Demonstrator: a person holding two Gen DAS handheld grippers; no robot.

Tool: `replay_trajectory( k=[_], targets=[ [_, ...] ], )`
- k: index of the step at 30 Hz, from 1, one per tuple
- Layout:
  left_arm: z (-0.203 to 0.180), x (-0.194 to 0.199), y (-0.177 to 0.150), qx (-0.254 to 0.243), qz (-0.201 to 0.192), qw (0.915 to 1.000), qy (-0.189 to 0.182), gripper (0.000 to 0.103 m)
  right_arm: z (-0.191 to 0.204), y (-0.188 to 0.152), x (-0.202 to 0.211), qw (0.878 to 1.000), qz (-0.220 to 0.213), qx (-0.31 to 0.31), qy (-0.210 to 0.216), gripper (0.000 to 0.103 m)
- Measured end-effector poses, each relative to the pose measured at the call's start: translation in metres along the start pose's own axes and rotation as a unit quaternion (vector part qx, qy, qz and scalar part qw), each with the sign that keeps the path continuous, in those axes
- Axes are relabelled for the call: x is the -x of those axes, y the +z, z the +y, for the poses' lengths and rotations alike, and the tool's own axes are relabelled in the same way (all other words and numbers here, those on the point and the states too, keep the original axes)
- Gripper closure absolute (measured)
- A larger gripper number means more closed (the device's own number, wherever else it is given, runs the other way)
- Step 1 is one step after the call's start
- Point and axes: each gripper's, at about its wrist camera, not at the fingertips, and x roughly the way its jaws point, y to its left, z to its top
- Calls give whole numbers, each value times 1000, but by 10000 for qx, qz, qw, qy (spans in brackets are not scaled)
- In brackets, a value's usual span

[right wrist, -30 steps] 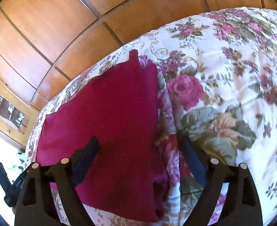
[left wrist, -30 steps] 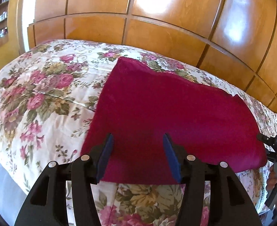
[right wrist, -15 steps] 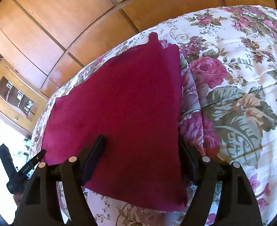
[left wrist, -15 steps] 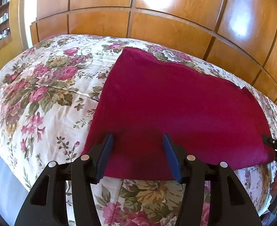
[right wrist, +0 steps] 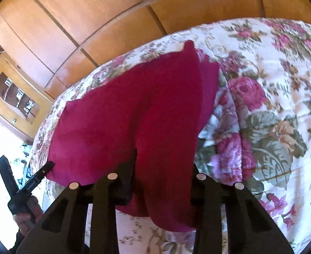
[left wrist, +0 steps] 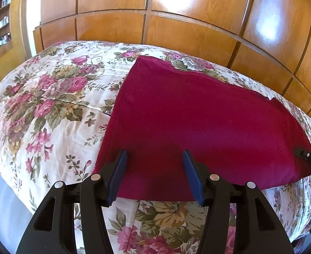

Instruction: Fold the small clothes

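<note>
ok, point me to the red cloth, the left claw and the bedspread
red cloth [left wrist: 197, 122], left wrist view, flat middle.
left claw [left wrist: 154, 165], left wrist view, midway between fingertips.
bedspread [left wrist: 49, 105], left wrist view, bare floral area.

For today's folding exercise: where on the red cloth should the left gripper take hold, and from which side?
Take the red cloth at its near left corner, coming in low from the near bed edge. There the hem lies flat on the bedspread, just ahead of the open left gripper. The right gripper seems to have the other near corner.
</note>
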Motion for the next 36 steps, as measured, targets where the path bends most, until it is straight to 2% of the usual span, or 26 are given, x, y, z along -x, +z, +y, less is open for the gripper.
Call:
replay_trajectory(
  k=[6,13,18,23,26,28,32,33,35,36],
  targets=[
    [3,-2,2,-48,31,9999,-114,49,29,15,14,9993,-152,174,281,73],
    [10,-5,3,-55,146,9989,-434,49,103,37,18,9945,-280,807,606,74],
    [20,-6,5,58,221,9965,-804,49,172,42,-8,9864,-118,1349,928,74],
    [36,-2,8,412,260,9911,-1241,49,233,29,-58,9769,355,1794,1107,75],
    [60,7,13,929,234,9826,-1590,49,259,9,-92,9703,698,2108,960,75],
    [81,13,17,1334,212,9726,-1890,49,269,-5,-112,9670,904,2254,774,74],
    [113,22,23,1909,128,9555,-2245,49,283,-24,-121,9577,891,2647,698,69],
    [118,26,25,1963,85,9534,-2288,49,283,-26,-119,9559,883,2690,775,64],
    [124,31,30,2039,39,9495,-2384,49,289,-32,-106,9469,868,2843,1223,51],
    [126,33,35,2087,32,9454,-2502,49,291,-35,-99,9425,883,2887,1432,38]
  ],
)
